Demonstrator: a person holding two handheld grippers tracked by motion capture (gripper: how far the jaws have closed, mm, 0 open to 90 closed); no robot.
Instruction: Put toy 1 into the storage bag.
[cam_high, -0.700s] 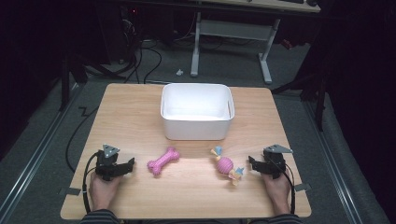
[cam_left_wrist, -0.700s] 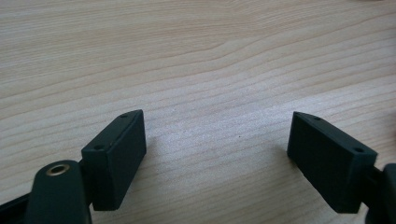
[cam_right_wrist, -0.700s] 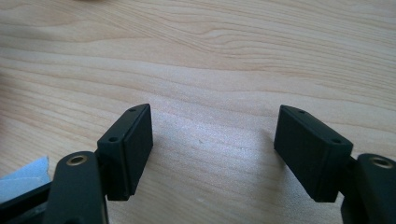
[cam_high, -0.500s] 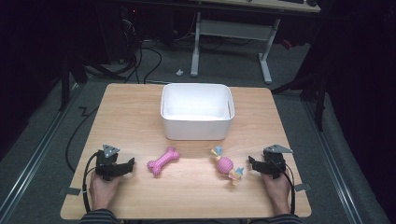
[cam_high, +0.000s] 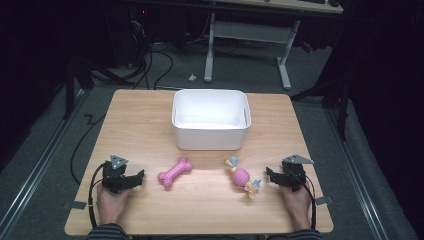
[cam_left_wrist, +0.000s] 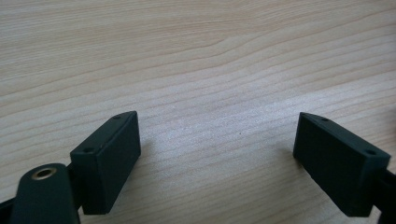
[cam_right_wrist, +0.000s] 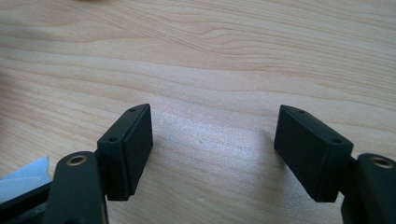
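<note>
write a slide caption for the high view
Two hand-held grippers, left gripper and right gripper, rest open beside a pink bone toy and pink ball toy, before a white bin.

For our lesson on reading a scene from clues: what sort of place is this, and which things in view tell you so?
Probably a lab or workshop set up for recording handling tasks, not a home. A bare wooden table stands on grey carpet, loose cables trail across the floor, and a metal-legged desk frame stands behind in a dark room.

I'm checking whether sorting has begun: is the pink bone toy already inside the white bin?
No, the pink bone toy lies on the wooden table in front of the white bin, outside it.
</note>
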